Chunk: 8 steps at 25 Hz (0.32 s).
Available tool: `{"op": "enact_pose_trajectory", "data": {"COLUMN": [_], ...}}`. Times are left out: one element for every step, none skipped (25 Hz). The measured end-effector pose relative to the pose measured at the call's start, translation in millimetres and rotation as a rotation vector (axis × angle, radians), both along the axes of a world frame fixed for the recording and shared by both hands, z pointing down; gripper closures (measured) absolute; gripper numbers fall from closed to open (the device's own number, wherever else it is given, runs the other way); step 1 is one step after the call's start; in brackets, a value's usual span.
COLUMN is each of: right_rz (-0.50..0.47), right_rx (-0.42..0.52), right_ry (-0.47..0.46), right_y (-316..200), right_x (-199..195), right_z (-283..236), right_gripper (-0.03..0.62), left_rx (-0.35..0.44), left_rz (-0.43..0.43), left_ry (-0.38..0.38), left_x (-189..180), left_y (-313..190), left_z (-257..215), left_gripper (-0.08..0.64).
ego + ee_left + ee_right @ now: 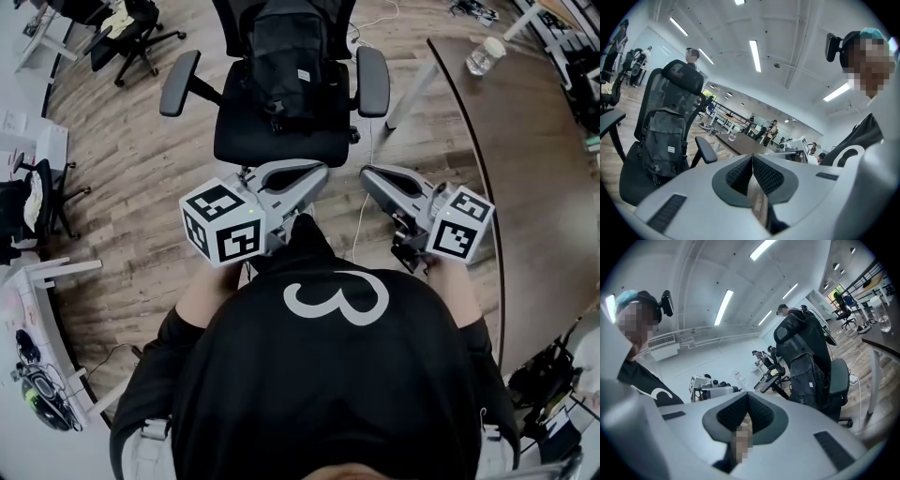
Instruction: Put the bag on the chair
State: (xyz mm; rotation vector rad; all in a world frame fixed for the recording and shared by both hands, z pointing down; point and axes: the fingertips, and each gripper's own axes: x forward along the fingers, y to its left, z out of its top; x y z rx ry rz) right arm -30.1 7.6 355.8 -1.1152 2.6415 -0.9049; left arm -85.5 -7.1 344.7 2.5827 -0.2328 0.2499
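Note:
A black backpack (287,58) sits upright on the seat of a black office chair (281,141), leaning on its backrest. Both grippers are held close to my body, in front of the chair and apart from it. My left gripper (317,171) is shut with nothing in it, and so is my right gripper (368,174). In the left gripper view the backpack (663,140) rests on the chair (683,77) at the left, beyond the shut, empty left gripper (752,161). In the right gripper view the backpack (812,376) and the chair (794,331) stand at the right, beyond the shut right gripper (747,401).
A dark brown table (534,159) with a clear water bottle (485,54) runs along the right. Another black office chair (131,33) stands at the back left. White desks (42,281) line the left. A white cable (361,220) lies on the wooden floor. People stand far off.

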Motion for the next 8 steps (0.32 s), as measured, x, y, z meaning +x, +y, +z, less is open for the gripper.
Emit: {"op": "enact_pose_trajectory", "data": {"right_rz": [-0.002,-0.004,-0.007,-0.009,-0.012,-0.015,-0.018,-0.020], "right_rx": [-0.005,-0.006,-0.002,0.002,0.007,0.011,0.014,0.017], "right_ry": [-0.001,0.001,0.006,0.012,0.017,0.021,0.025,0.029], "right_y": [1,2,4,6,7,9,10,12], "right_x": [-1,-2,-4,-7,-10,-13,-16,-19], "right_z": [0,-1,-4,-7,-11,-13,-16,-18], "right_gripper": [0.568,0.568,0.568,0.568,0.568,0.568,0.568,0.568], "left_rx": [0.001,-0.002,-0.010,-0.019,-0.024,-0.024,-0.021,-0.017], "left_rz": [-0.001,0.000,0.002,0.002,0.000,-0.004,-0.009,-0.013], "left_ry": [-0.002,0.001,0.009,0.017,0.021,0.020,0.016,0.010], "left_x": [-1,-2,-3,-5,-7,-10,-13,-15], "left_y": [0,1,3,5,6,8,10,12], "left_z": [-1,-3,-5,-8,-10,-11,-12,-12], "left_gripper": [0.541,0.541,0.541,0.541,0.541,0.541,0.541,0.541]}}
